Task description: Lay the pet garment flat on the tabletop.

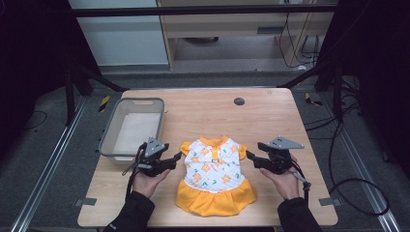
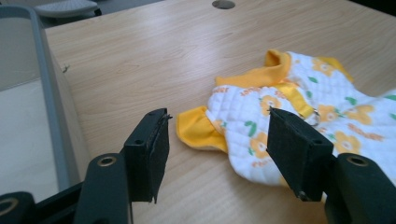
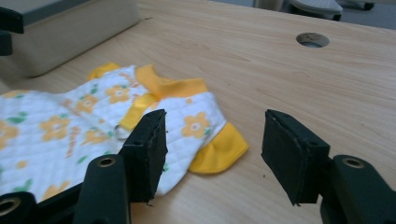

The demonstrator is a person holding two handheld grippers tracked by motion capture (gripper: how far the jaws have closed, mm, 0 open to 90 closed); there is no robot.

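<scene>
A small white dress (image 1: 212, 166) with orange flowers, orange collar, sleeves and skirt lies flat on the wooden table (image 1: 270, 116). My left gripper (image 1: 176, 157) hovers just left of the dress's sleeve (image 2: 198, 133), jaws open and empty. My right gripper (image 1: 250, 155) sits just right of the other sleeve (image 3: 219, 151), also open with nothing between its jaws. In the left gripper view the dress (image 2: 303, 107) lies ahead and to the right. The right gripper view has the dress (image 3: 93, 121) ahead and to the left.
A grey mesh basket (image 1: 116, 126) stands at the table's left side, close behind my left hand. A round cable hole (image 1: 239, 101) sits near the far edge. Cables trail on the floor at the right.
</scene>
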